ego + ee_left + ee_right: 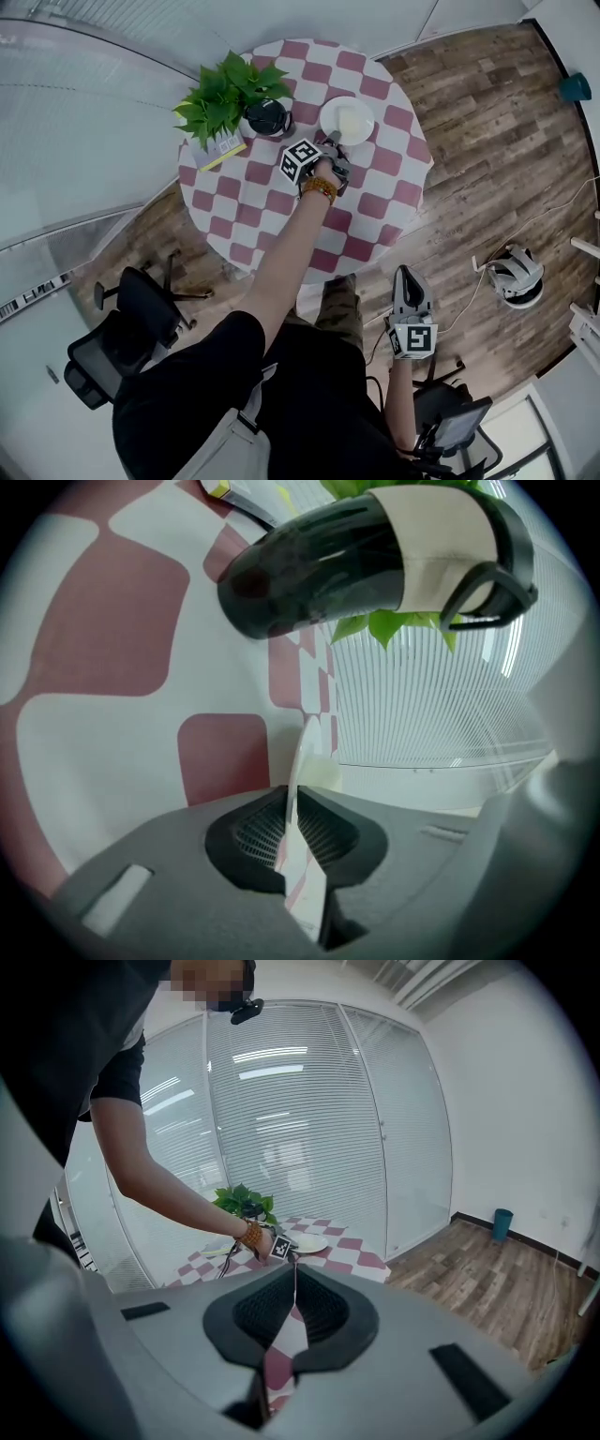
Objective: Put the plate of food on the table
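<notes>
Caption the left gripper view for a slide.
Left gripper grips the plate by its rim; checkered tablecloth, black mug and green plant beyond.

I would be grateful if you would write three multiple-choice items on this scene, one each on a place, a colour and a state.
1. Where is the plate?
A on the wooden floor
B at the far side of the round table
C on the office chair

2. What pattern does the table's cloth show?
A red and white checks
B plain green
C blue stripes

3. How do the left gripper's jaws stand?
A wide apart
B shut on the plate's rim
C shut on a leaf

Key:
1 B, the head view shows it there.
2 A, the checks cover the whole top.
3 B, the left gripper view shows the thin white rim pinched between the pads.
</notes>
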Demonstrator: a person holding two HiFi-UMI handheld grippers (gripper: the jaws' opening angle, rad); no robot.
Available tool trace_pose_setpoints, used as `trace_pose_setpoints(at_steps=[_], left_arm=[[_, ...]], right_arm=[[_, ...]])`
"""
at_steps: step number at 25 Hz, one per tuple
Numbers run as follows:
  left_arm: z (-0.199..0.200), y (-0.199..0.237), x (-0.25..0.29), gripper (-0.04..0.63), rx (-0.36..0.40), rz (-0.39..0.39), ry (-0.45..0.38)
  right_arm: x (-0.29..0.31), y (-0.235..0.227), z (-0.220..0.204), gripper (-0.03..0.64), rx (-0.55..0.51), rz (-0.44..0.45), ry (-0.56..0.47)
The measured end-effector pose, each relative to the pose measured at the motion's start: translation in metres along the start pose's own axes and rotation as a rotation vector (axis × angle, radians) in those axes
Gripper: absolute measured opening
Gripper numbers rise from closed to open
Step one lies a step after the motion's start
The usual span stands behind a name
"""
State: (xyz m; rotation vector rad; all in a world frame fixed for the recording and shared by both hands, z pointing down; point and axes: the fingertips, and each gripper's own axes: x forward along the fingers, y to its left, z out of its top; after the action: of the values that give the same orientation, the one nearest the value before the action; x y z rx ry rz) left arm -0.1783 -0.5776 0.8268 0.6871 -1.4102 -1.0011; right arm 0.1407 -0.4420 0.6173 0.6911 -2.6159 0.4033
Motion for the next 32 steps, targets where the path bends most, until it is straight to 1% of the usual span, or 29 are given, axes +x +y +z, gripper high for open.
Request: trace_pose_setpoints(at_steps=[2, 4, 7, 9, 12, 16, 20, 23, 28, 32], left_arm=[[0.000, -0.002, -0.004, 0.015, 0.000, 0.029, -0.005], [-0.001, -0.003, -0.008, 0.031, 0.006, 0.059, -0.008], [-0.005, 0.003, -0.014, 0.123, 0.008, 0.096, -0.001], [-0.007, 0.009, -0.019, 0.160, 0.012, 0.121, 0.012], [-0.012, 0.016, -0.030, 0.166, 0.020, 0.139, 0.041], [-0.015, 0.024, -0.056, 0.166, 0.023, 0.142, 0.071], [-0.009, 0.040, -0.092, 0.166, 0.028, 0.164, 0.081], [-0.002, 0.056, -0.122, 0.166, 0.038, 0.193, 0.082], [0.007, 0.078, -0.170, 0.166, 0.040, 0.215, 0.090], [0.013, 0.095, -0.207, 0.166, 0.079, 0.230, 0.108]], right_arm=[[0.002, 0.003, 0.004, 0.011, -0.008, 0.004, -0.009], [0.003, 0.005, 0.009, 0.011, -0.017, 0.001, -0.019], [0.003, 0.010, 0.015, 0.011, -0.024, -0.012, -0.030], [0.003, 0.016, 0.016, 0.011, -0.022, -0.021, -0.036], [0.000, 0.032, 0.014, 0.011, -0.020, -0.018, -0.033], [0.000, 0.057, 0.014, 0.011, -0.040, 0.001, -0.040], [-0.001, 0.076, 0.024, 0.011, -0.052, 0.001, -0.063], [0.001, 0.094, 0.031, 0.011, -0.072, 0.017, -0.075], [0.005, 0.124, 0.036, 0.011, -0.096, 0.045, -0.089], [0.008, 0.148, 0.043, 0.011, -0.113, 0.068, -0.102]])
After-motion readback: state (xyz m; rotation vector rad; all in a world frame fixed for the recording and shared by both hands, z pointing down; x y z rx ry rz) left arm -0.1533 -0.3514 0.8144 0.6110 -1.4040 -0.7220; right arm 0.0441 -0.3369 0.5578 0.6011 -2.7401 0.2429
